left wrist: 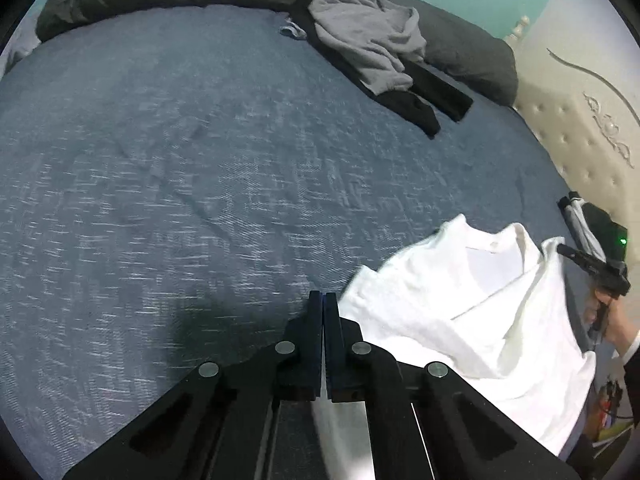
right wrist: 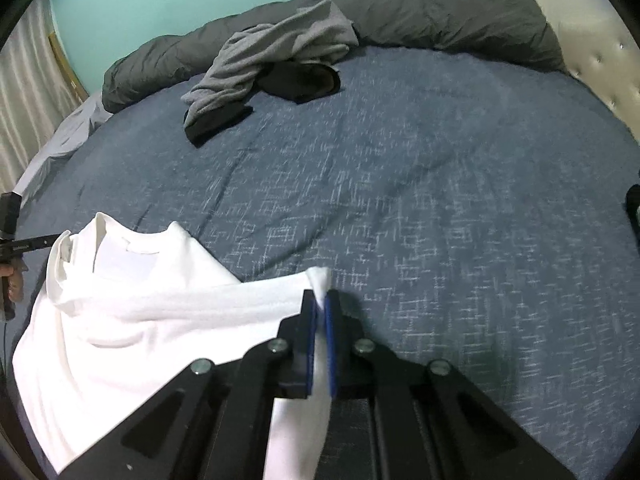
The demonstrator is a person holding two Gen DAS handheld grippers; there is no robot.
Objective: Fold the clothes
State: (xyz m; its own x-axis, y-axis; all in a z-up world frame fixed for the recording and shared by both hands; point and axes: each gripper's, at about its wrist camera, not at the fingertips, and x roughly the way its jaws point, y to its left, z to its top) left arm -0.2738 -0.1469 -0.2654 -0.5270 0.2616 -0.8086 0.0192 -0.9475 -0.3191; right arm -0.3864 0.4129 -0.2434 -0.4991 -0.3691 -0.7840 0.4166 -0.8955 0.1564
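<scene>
A white shirt (left wrist: 460, 312) lies crumpled near the front edge of the bed, collar up and facing away. In the left wrist view my left gripper (left wrist: 323, 300) is shut, and white cloth runs down between and beneath its fingers. The right wrist view shows the same left gripper (right wrist: 54, 239) meeting one shoulder of the white shirt (right wrist: 140, 312). My right gripper (right wrist: 320, 302) is shut on the shirt's other shoulder corner, a tuft of white fabric pinched between its blue pads (right wrist: 309, 320). That right gripper (left wrist: 564, 249) appears at the shirt's far right edge.
The bed has a blue flecked cover (right wrist: 440, 200). A grey garment (right wrist: 260, 64) and a black one (right wrist: 304, 80) lie heaped at the back, against a rolled dark grey duvet (right wrist: 440, 12). A cream tufted headboard (left wrist: 580, 120) borders one side. A person's hand (left wrist: 616, 324) shows.
</scene>
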